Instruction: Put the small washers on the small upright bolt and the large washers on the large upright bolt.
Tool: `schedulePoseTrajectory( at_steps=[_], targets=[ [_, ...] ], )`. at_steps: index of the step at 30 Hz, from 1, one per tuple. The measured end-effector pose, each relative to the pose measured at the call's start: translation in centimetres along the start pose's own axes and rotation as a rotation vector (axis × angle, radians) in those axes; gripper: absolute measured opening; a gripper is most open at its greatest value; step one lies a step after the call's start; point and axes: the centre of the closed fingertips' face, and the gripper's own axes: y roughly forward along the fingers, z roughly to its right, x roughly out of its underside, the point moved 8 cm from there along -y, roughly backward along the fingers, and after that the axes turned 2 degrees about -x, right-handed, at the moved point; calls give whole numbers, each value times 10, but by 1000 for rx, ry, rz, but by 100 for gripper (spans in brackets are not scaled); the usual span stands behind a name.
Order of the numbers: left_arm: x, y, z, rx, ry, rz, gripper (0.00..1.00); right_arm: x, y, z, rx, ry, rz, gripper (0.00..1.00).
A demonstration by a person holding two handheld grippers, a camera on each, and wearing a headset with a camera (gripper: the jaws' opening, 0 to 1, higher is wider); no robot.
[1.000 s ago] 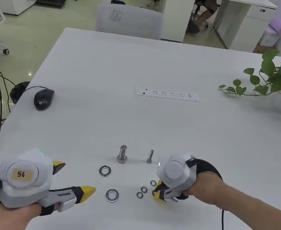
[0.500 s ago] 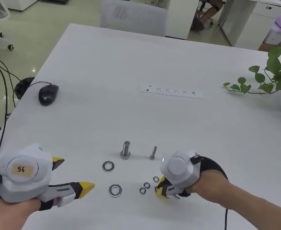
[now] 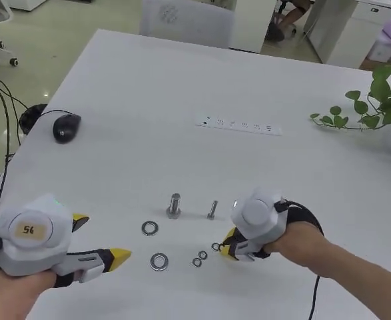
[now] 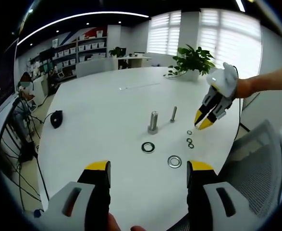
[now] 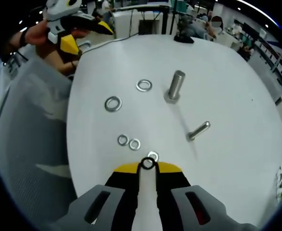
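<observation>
The large bolt (image 3: pixel 174 205) and the small bolt (image 3: pixel 212 210) stand upright side by side on the white table (image 3: pixel 182 87). Two large washers (image 3: pixel 150 229) (image 3: pixel 158 261) lie in front of the large bolt. Three small washers (image 3: pixel 202 255) lie flat just left of my right gripper (image 3: pixel 227 251). In the right gripper view my right gripper (image 5: pixel 147 166) is shut on a small washer (image 5: pixel 147 164), held just above the table near another small washer (image 5: pixel 153 156). My left gripper (image 3: pixel 102 239) is open and holds nothing, left of the large washers (image 4: pixel 148 147).
A white power strip (image 3: pixel 238 126) lies across the middle of the table. A black mouse (image 3: pixel 66 127) with its cable sits at the left edge. A potted plant (image 3: pixel 375 100) stands at the right. A chair (image 3: pixel 185 23) is behind the far edge.
My right gripper has moved a little away from me, toward the small bolt, its jaws still shut. My left gripper has barely moved. The head camera has shifted slightly.
</observation>
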Motion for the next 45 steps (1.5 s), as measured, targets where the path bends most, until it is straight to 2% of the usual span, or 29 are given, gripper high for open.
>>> schedulePoseTrajectory(
  at_steps=[4,9,19,27,45],
  targets=[
    [-1,0,2,3,-3,4,64,-13,-11,17,19,5,20,13],
    [-1,0,1,3,-4,6,64,-29,-21,37,58,-8,18,13],
    [1,-4,-3,-8,-14,8,64,-44,-19,58,86,-10,1,13],
    [3,-8,-4,-18,-23,8,64,-48,-14,68,82,-4,-17,13],
    [0,-7,-9,-22,-20,6,64,-49,-1,74,46,-13,-62,13]
  ],
)
